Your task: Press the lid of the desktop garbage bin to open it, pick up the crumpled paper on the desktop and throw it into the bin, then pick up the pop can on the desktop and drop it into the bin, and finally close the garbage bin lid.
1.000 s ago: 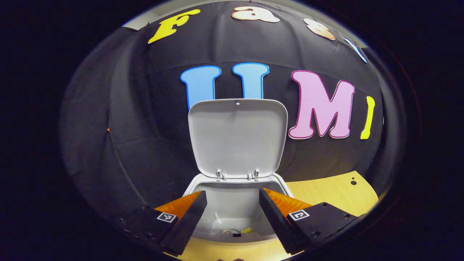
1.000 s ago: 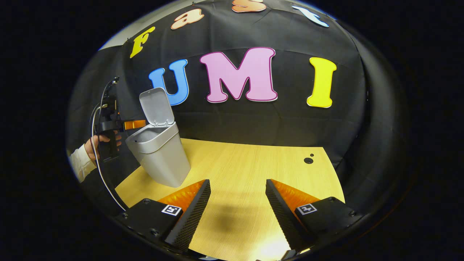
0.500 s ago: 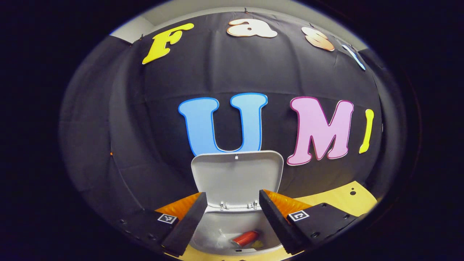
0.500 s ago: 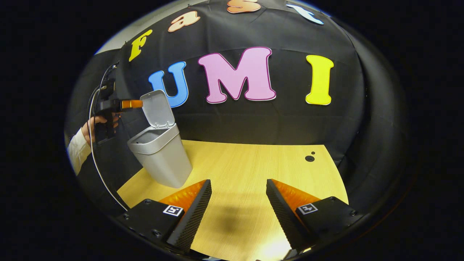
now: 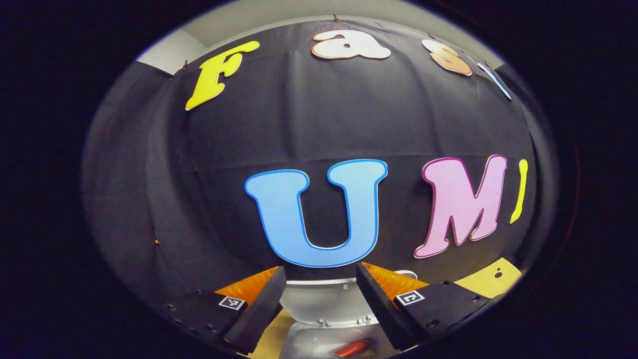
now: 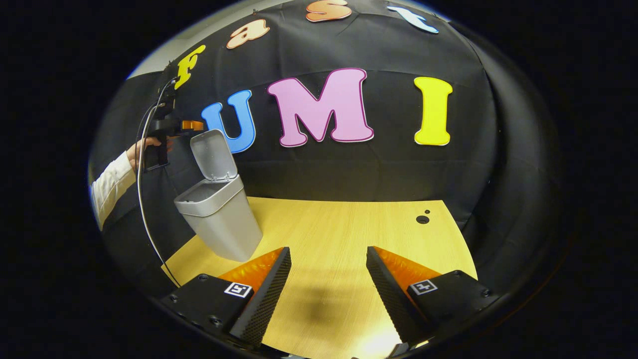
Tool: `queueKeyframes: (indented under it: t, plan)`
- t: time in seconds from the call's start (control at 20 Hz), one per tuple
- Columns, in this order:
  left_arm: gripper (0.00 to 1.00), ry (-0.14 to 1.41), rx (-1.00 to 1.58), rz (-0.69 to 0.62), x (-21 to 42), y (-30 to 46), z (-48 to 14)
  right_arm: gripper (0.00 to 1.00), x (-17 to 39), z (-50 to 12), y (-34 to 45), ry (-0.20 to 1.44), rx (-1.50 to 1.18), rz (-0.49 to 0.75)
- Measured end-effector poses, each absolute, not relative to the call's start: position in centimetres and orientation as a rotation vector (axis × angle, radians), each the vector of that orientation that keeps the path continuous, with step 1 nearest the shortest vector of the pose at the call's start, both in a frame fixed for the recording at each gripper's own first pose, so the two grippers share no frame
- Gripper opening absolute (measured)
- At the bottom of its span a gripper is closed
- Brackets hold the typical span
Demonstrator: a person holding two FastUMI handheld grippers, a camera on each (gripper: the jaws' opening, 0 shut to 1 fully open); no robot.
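Left hand-held gripper (image 5: 319, 299), jaws wide and empty, hangs above the bin lid (image 6: 213, 153); a careless downward push could tip the garbage bin (image 6: 219, 219).

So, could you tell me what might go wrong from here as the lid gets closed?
1. The lid stands upright and the left gripper is beside its top edge; a push from the wrong side could miss or tip the bin backward.
2. The bin sits near the table edge, so a hard push might slide it off.
3. The pop can lies inside; I can't tell if it clears the closing lid.
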State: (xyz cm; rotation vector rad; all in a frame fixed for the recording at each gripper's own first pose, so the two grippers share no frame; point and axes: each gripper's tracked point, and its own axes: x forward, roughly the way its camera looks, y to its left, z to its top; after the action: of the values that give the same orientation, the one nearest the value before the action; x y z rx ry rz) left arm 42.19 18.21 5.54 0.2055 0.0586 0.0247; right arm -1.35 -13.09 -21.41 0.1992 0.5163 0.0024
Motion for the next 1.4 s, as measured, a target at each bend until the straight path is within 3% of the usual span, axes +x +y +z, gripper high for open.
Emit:
queueKeyframes:
  t: [0.3,0.45,0.6,1.0,1.4]
  plan:
    - [0.94,0.158,0.201,-0.045,45.5,16.6,1.9,0.98,-1.4,-21.6,-13.3,0.520,0.225,-0.012]
    - [0.94,0.356,0.095,-0.095,42.6,15.2,-3.5,0.98,-1.2,-21.7,-13.0,0.515,0.250,-0.014]
    - [0.96,0.381,0.062,-0.041,40.2,17.4,-5.3,0.98,-1.1,-21.7,-13.1,0.513,0.226,-0.015]
    - [0.97,0.391,0.137,-0.064,31.6,18.5,-10.4,0.98,0.0,-23.1,-12.0,0.546,0.229,0.004]
    - [0.98,0.492,0.145,-0.108,28.6,17.6,-15.3,0.98,2.1,-22.9,-9.6,0.541,0.219,0.055]
